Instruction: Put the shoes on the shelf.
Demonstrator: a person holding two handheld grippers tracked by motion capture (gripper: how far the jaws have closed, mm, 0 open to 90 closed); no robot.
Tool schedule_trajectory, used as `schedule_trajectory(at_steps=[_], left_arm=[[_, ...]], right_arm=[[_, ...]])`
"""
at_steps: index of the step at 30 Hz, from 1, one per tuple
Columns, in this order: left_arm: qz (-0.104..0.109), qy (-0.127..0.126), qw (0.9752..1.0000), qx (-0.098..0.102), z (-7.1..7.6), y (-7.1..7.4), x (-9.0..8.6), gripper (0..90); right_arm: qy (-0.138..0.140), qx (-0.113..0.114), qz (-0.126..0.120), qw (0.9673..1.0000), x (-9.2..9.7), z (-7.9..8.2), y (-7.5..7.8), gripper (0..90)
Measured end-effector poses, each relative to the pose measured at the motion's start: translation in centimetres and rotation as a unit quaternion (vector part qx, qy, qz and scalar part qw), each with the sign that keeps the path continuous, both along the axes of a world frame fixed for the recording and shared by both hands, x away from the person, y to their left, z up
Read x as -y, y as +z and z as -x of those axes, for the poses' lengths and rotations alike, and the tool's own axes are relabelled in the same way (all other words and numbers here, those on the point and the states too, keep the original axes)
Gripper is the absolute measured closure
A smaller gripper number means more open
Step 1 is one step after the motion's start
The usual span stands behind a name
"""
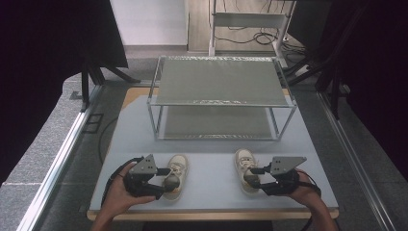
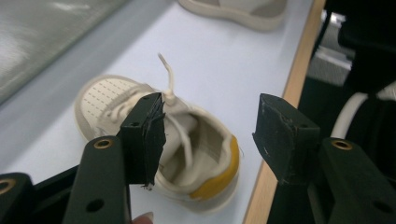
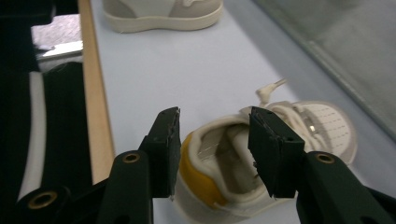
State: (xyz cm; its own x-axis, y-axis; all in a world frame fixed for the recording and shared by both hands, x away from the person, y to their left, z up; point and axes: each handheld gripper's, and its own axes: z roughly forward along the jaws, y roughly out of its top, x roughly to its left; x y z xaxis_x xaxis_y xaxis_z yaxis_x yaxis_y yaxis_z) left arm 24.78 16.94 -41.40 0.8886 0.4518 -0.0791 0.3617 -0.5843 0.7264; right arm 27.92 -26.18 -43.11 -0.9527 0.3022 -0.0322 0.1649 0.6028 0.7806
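two small cream canvas shoes with yellow heel patches, side by side near the front edge of the pale desk point(image 1: 211, 192).

the left cream shoe point(image 1: 175, 175) lies under the left tool point(image 1: 166, 180), whose jaws stand spread, one at the laces and one past the heel, gripping nothing. the right cream shoe point(image 1: 245, 168) lies under the right tool point(image 1: 256, 177), jaws apart around its heel collar, not pressed on it. behind both stands a two-tier metal-framed shelf rack point(image 1: 219, 98).
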Motion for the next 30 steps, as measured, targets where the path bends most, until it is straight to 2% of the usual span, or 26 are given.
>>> schedule_trajectory(at_steps=[3, 6, 10, 13, 17, 19, 24, 28, 30], left_arm=[[-0.034, -0.02, 0.9992, -0.002, -0.3, 0.1, 0.3, 43.0], [-0.049, -0.046, 0.9977, -0.008, -0.4, 0.0, 0.9, 43.9], [-0.101, -0.086, 0.991, -0.019, -0.6, -0.9, 1.6, 44.1], [-0.123, -0.106, 0.9861, -0.033, -1.0, -1.6, 2.0, 45.3], [-0.155, -0.121, 0.9793, -0.048, -1.7, -2.4, 2.7, 51.1], [-0.161, -0.135, 0.976, -0.057, -1.9, -2.7, 3.0, 56.0], [-0.165, -0.164, 0.9702, -0.07, -2.3, -2.8, 3.4, 64.3], [-0.154, -0.185, 0.9686, -0.064, -2.1, -2.9, 3.5, 72.1], [-0.155, -0.19, 0.9679, -0.057, -2.1, -2.8, 3.5, 72.5]], right_arm=[[0.021, -0.004, 0.034, 0.9992, -0.4, -0.3, 0.3, 53.9], [0.033, -0.009, 0.062, 0.9975, -1.2, -0.9, 0.7, 54.6], [0.052, -0.028, 0.102, 0.993, -2.4, -1.6, 0.5, 56.0], [0.07, -0.044, 0.122, 0.989, -2.9, -1.9, 0.0, 58.2], [0.094, -0.063, 0.156, 0.9813, -3.3, -2.1, -1.0, 60.7], [0.103, -0.07, 0.174, 0.9768, -3.4, -2.2, -1.5, 62.1], [0.12, -0.081, 0.168, 0.9751, -3.5, -2.4, -1.6, 70.6], [0.129, -0.068, 0.172, 0.9742, -3.6, -2.1, -1.5, 72.5], [0.132, -0.057, 0.171, 0.9747, -3.6, -1.8, -1.5, 73.1]])
